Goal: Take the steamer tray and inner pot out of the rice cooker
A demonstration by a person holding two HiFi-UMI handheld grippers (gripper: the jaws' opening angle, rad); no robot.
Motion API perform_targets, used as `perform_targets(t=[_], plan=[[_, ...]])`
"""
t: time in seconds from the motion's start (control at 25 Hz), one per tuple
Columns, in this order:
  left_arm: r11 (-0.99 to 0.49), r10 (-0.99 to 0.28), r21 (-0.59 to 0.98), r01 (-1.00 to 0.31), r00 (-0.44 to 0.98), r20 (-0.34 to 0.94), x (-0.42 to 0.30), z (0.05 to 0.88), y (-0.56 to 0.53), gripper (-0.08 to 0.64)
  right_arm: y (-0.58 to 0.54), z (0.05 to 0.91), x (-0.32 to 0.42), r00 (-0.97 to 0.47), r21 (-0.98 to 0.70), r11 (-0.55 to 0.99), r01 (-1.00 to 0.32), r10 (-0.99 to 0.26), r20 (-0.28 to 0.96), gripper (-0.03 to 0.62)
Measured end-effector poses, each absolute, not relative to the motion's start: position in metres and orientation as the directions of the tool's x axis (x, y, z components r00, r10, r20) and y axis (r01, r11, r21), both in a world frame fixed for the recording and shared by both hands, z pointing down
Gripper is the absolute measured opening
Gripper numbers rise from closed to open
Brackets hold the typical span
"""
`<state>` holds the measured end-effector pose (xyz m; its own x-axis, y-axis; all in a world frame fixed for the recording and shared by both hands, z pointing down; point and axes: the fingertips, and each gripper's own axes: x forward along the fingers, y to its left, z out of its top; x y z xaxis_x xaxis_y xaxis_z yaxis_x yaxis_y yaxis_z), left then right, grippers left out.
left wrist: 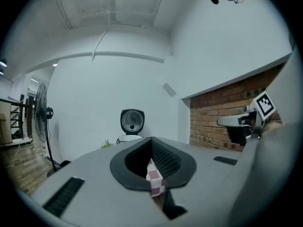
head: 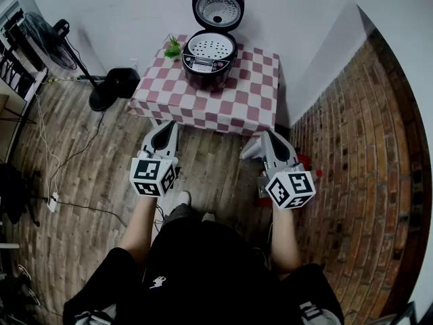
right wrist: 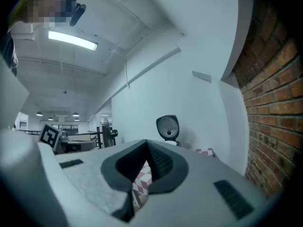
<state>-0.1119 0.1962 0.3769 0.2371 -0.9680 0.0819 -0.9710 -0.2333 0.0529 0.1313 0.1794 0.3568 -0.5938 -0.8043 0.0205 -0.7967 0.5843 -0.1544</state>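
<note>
Both forearms reach forward at lower centre. The left hand-held gripper [head: 168,127] and right hand-held gripper [head: 269,137] are level, jaws closed on nothing, short of the pink-and-white checked tabletop [head: 230,103]. At top centre stands the dark maroon rice cooker [head: 208,65], lid raised, with the white perforated steamer tray [head: 210,46] inside.

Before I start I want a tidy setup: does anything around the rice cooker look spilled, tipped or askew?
Nothing stands out. The rice cooker stands upright on the checked tablecloth with its lid open and the steamer tray seated inside; the small plant beside it is upright. Only a cable trails across the floor.
</note>
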Motion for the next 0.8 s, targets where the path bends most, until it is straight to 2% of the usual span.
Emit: perform_targets(t=[0.8], plan=[[-0.243,-0.967,-0.017,-0.97,0.241,0.088,-0.092,0.371,0.2,0.002,0.182,0.36,0.148,-0.608,-0.18,0.599,-0.78,-0.794,-0.004,0.002]])
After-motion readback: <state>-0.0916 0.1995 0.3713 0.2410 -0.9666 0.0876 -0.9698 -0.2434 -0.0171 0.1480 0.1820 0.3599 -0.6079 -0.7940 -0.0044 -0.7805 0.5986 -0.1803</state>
